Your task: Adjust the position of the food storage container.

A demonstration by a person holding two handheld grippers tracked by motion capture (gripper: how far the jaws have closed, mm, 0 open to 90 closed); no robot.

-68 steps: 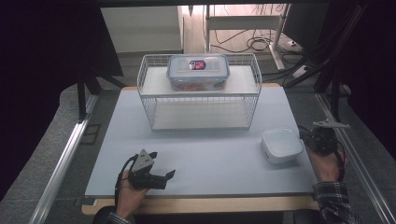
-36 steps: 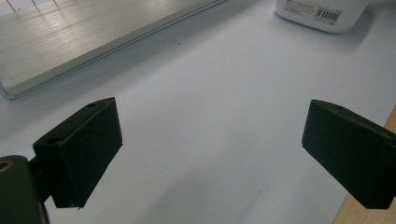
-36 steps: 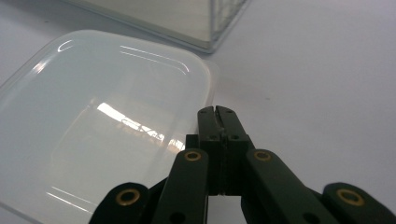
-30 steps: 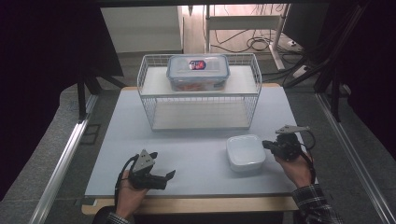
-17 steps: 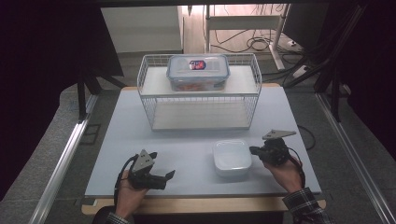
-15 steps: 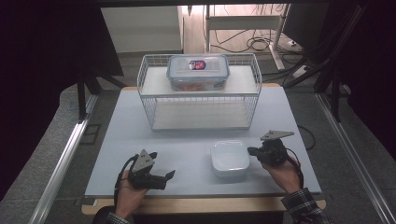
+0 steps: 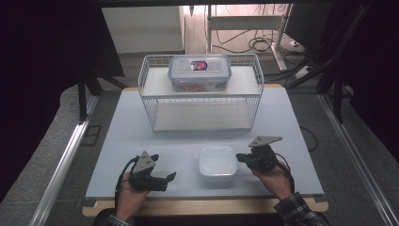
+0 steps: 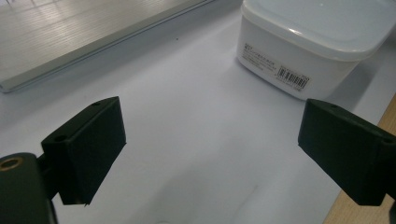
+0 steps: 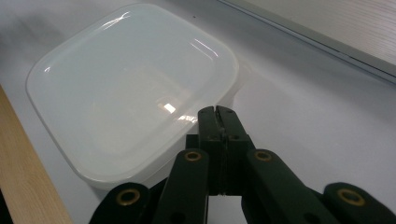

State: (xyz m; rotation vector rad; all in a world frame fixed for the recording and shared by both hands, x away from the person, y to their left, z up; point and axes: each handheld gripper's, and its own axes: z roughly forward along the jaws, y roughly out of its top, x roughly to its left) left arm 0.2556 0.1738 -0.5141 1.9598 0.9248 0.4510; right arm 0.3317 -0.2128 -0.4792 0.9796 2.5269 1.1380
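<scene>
White tub: a squarish translucent white plastic container with rounded corners and a smooth lid that dips slightly in the middle; a barcode label sits on one side wall, seen from the left gripper view.
Position: on the tabletop close to the near edge, a little right of the middle, standing flat on its base with the lid up.
Orientation: nearly as wide as it is deep, so I can't pick out a long axis; its sides run about square with the tabletop edges.
Right gripper: held in the person's right hand just right of the tub, pointing left at it; jaws pressed together with nothing between them, their tips at the tub's right rim in the right gripper view; whether they touch it I cannot tell.
Left gripper: in the left hand near the front left part of the tabletop, pointing right towards the tub and well apart from it; jaws spread wide and empty.
Wire rack: white, at the far edge of the tabletop, centred.
Clear lidded box: on top of the rack, long side running left to right, a red-and-blue label on its lid.
Front edge: a bare wooden strip shows below the pale surface.
</scene>
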